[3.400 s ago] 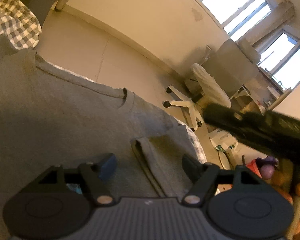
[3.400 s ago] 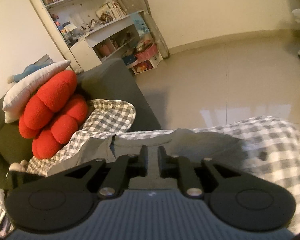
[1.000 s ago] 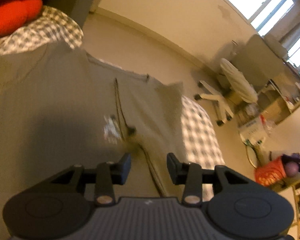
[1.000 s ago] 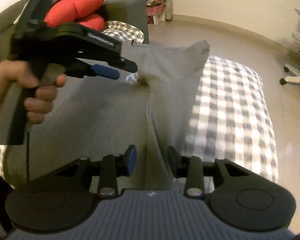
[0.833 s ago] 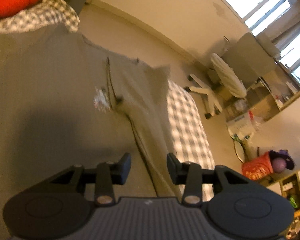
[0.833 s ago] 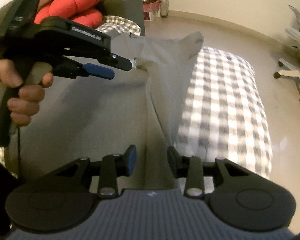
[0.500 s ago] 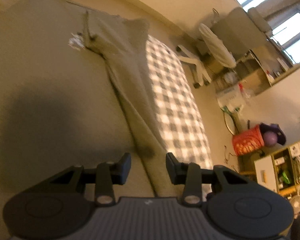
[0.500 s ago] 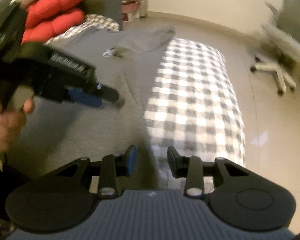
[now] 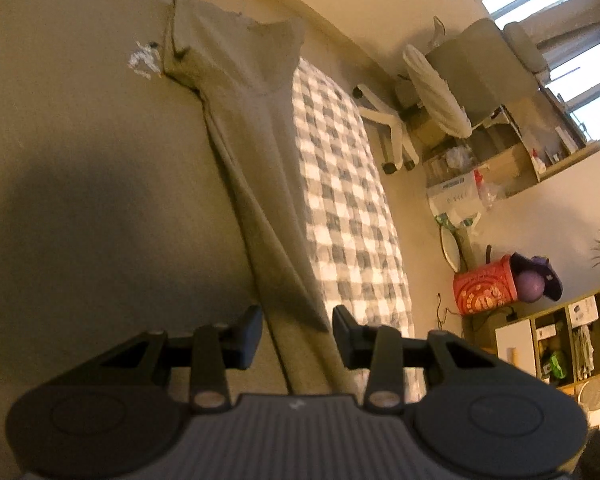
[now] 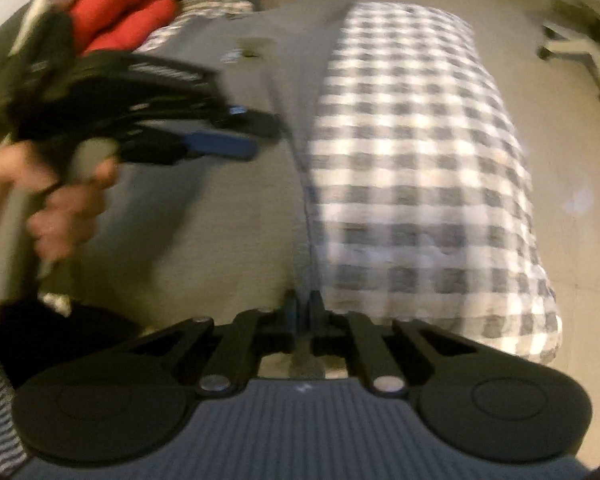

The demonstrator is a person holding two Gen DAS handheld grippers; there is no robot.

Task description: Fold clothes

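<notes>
Lying spread across the checkered bed [image 9: 340, 184], the grey garment [image 9: 100, 140] has its side edge running from 12 to 6 o'clock; the right gripper [image 10: 302, 312] is clenched on that edge, likely to lift it over, while the left gripper [image 9: 296, 332] straddles the same edge with jaws released

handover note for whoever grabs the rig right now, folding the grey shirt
Right gripper: shut on the folded side edge of the grey shirt, at the near end.
Left gripper: jaws apart, straddling that same edge, not pressing on it.
The shirt lies flat on the checked cover; its sleeve lies folded in along this edge.
Done: the sleeve fold on this side.
Left: close the left gripper on the edge, fold it over, then the rest.
</notes>
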